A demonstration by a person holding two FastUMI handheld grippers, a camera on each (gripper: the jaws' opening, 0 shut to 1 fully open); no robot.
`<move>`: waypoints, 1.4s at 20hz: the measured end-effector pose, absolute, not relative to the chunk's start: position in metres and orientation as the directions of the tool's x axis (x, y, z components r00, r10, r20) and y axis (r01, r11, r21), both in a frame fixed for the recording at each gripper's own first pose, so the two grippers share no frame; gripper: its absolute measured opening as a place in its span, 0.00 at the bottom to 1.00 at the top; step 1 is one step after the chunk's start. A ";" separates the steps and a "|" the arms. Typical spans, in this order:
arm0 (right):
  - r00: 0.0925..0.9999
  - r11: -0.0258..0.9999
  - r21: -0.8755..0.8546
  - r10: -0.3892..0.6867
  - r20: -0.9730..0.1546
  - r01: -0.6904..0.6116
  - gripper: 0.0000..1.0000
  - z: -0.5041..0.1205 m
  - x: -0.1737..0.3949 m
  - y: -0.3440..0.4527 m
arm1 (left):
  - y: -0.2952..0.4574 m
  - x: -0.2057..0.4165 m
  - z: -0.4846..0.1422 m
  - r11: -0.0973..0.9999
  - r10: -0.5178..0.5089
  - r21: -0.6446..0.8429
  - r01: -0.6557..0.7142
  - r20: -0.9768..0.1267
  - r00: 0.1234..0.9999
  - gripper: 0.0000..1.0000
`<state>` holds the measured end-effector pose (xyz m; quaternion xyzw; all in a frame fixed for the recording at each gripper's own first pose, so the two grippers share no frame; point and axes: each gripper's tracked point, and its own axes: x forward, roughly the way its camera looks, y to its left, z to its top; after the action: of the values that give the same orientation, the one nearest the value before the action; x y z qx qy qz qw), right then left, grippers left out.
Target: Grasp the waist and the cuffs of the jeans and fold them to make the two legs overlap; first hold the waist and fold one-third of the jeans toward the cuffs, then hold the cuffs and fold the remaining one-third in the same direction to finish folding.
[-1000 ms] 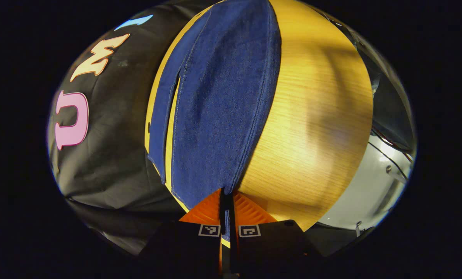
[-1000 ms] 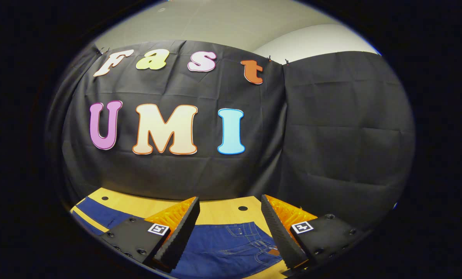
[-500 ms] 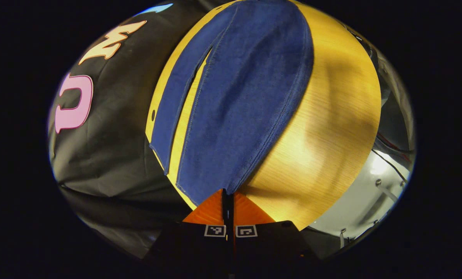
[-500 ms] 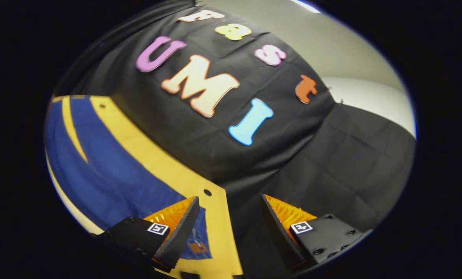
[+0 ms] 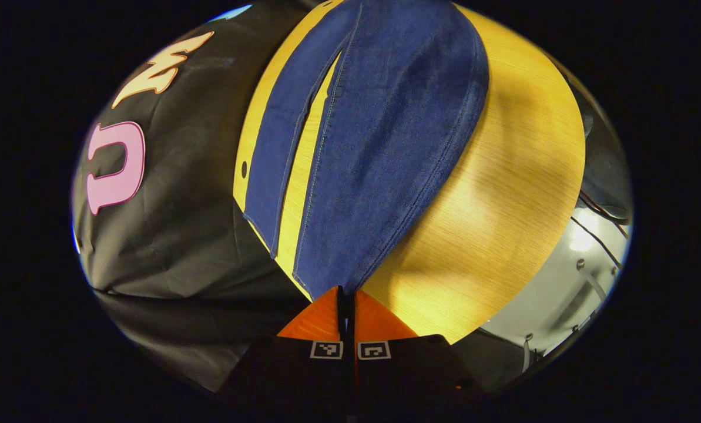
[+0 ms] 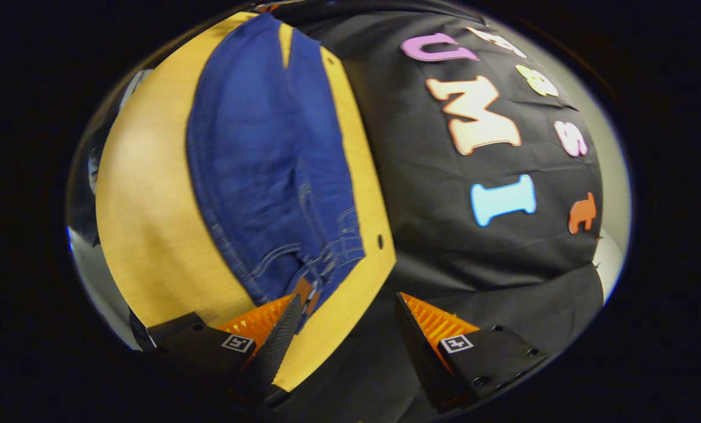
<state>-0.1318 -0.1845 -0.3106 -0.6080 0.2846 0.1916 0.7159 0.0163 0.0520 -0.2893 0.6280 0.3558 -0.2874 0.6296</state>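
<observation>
A: Where did the jeans (image 5: 379,153) lie?

B: Flat on the wooden table (image 5: 503,194), toward its far edge by the black cloth wall (image 5: 168,223). Both legs were apart, a strip of table showing between them.

A: And the left gripper (image 5: 345,305)?

B: Its fingers were clenched on the cuff of the near leg, denim running straight out from the tips.

A: The right gripper (image 6: 345,329)?

B: Fingers spread, grasping nothing. It hung beside the waist (image 6: 312,276), half off the table's end.

A: What could have gone wrong?

B: Probably the waist grab. Coming in from off the edge, the right fingers might have pinched one layer only, so the fold would drag crooked and the legs would miss each other.
</observation>
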 end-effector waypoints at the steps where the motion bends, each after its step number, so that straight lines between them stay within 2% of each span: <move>1: 0.743 0.178 -0.743 -0.080 -0.664 -0.645 1.00 -0.323 -0.135 -0.194 | 0.054 0.015 -0.288 0.043 0.100 0.586 0.809 -0.809 0.580 0.00; 4: 0.681 0.104 -0.684 -0.060 -0.729 -0.723 0.99 -0.350 -0.144 -0.199 | 0.056 0.012 -0.287 0.044 0.131 0.576 0.816 -0.813 0.567 0.00; 8: 0.601 -0.028 -0.603 0.050 -0.797 -0.797 0.99 -0.379 -0.169 -0.170 | 0.059 0.011 -0.289 0.053 0.160 0.570 0.820 -0.815 0.557 0.00; 9: 0.617 -0.060 -0.620 0.056 -0.785 -0.783 1.00 -0.385 -0.163 -0.170 | 0.059 0.011 -0.288 0.053 0.162 0.572 0.819 -0.814 0.558 0.00; 10: 0.621 -0.066 -0.623 0.046 -0.783 -0.780 0.93 -0.391 -0.157 -0.172 | 0.060 0.011 -0.287 0.055 0.165 0.573 0.818 -0.813 0.559 0.00; 11: 0.601 -0.023 -0.602 0.036 -0.798 -0.798 0.90 -0.399 -0.157 -0.171 | 0.060 0.011 -0.287 0.059 0.167 0.572 0.818 -0.814 0.557 0.00; 13: 0.615 0.016 -0.615 0.045 -0.787 -0.789 0.73 -0.405 -0.149 -0.175 | 0.058 0.011 -0.287 0.065 0.170 0.571 0.819 -0.815 0.554 0.00; 14: 0.606 0.002 -0.606 0.041 -0.794 -0.795 0.59 -0.409 -0.150 -0.174 | 0.059 0.010 -0.288 0.069 0.176 0.568 0.820 -0.816 0.550 0.00; 15: 0.593 -0.023 -0.593 0.025 -0.805 -0.805 0.56 -0.412 -0.155 -0.175 | 0.058 0.010 -0.289 0.070 0.180 0.567 0.820 -0.816 0.549 0.00; 17: 0.599 -0.076 -0.598 0.004 -0.801 -0.798 0.34 -0.413 -0.156 -0.173 | 0.059 0.011 -0.289 0.068 0.189 0.565 0.823 -0.817 0.545 0.00; 18: 0.614 -0.055 -0.613 0.003 -0.789 -0.788 0.14 -0.408 -0.151 -0.174 | 0.059 0.010 -0.290 0.072 0.191 0.560 0.826 -0.820 0.539 0.00; 20: 0.560 0.072 -0.560 -0.020 -0.828 -0.825 0.04 -0.410 -0.155 -0.180 | 0.059 0.010 -0.288 0.083 0.198 0.556 0.827 -0.822 0.534 0.00; 22: 0.576 0.118 -0.575 -0.028 -0.817 -0.810 0.04 -0.391 -0.142 -0.178 | 0.057 0.013 -0.280 0.091 0.192 0.570 0.817 -0.815 0.547 0.00; 28: 0.742 0.237 -0.719 0.011 -0.670 -0.653 0.04 -0.309 -0.105 -0.172 | 0.047 0.039 -0.224 0.142 0.220 0.696 0.704 -0.716 0.663 0.00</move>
<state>-0.1046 -0.1724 -0.3090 -0.5750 0.2791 0.2261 0.7351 0.0391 0.0471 -0.2243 0.6289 0.3675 -0.1831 0.6602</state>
